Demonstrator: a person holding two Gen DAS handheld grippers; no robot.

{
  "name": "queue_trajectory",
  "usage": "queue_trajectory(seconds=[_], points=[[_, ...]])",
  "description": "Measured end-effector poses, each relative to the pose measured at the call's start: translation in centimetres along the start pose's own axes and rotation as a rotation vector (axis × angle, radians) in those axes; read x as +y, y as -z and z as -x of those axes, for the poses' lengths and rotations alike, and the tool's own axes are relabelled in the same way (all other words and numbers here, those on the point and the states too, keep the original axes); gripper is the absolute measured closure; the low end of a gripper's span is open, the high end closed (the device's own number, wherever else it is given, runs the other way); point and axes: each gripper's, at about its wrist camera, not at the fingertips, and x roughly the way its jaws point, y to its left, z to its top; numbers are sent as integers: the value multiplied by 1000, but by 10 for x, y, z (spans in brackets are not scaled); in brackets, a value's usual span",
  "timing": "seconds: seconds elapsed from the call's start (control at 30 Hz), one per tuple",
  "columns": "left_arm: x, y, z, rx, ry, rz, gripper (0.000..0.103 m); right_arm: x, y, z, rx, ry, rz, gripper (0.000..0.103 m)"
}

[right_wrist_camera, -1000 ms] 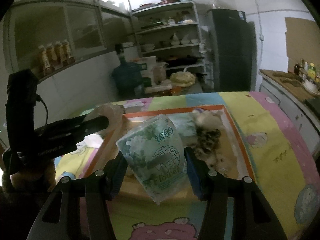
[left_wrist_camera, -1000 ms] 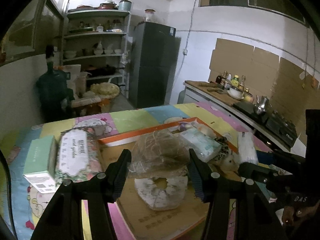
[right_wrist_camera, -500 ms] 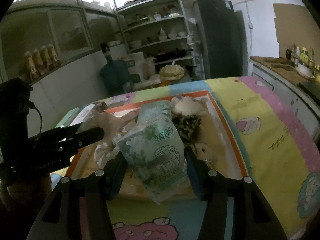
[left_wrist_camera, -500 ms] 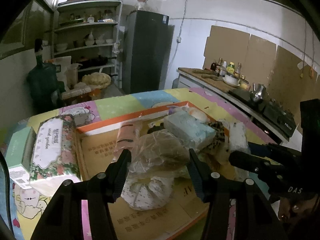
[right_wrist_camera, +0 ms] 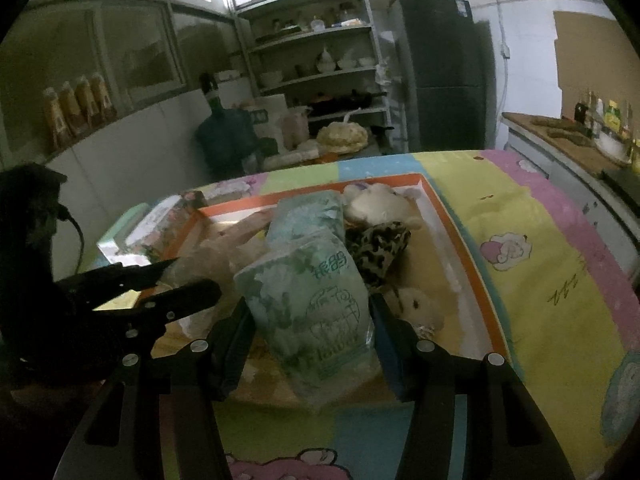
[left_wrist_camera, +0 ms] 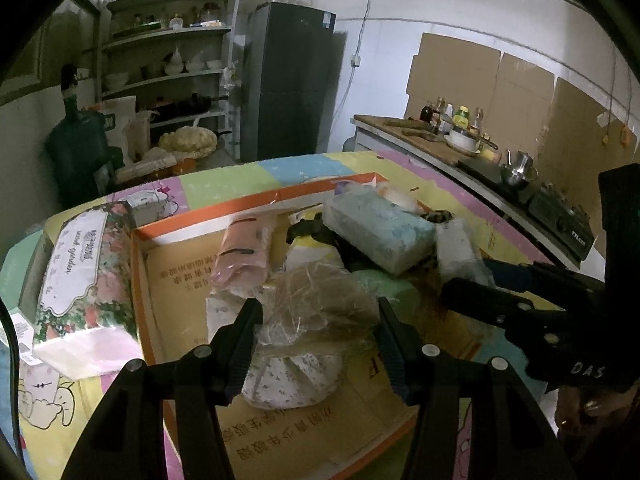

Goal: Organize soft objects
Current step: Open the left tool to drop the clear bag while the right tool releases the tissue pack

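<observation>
My left gripper is shut on a clear plastic bag of brownish stuff. It hangs just over a white floral pouch inside the orange-rimmed cardboard box. My right gripper is shut on a green tissue pack, held upright over the box's near edge. In the box lie a blue tissue pack, a pink pack, a white plush, a leopard-print piece and a hamster plush. Each gripper shows in the other's view, close alongside.
A floral tissue pack lies on the pastel cartoon tablecloth left of the box. A counter with bottles, a kettle and a stove runs along the right. Shelves, a dark fridge and a water jug stand behind the table.
Both grippers have sunk toward the box with their loads still held. The bag now hangs low over the floral pouch, and the box fills more of both views.
</observation>
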Motion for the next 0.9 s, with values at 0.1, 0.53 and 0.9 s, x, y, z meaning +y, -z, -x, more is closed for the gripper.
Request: queue_trajectory(seconds=[0.1,0.53,0.9], points=[[1,1,-3,9,5,3,47,2,-1,-5,2,30,21,46],[3,4,-13,30,21,11,47,-9,-4,-22,13,72,16,46],[6,8,-11,24,37,46,43,-4,3,-20,12,61,24,39]])
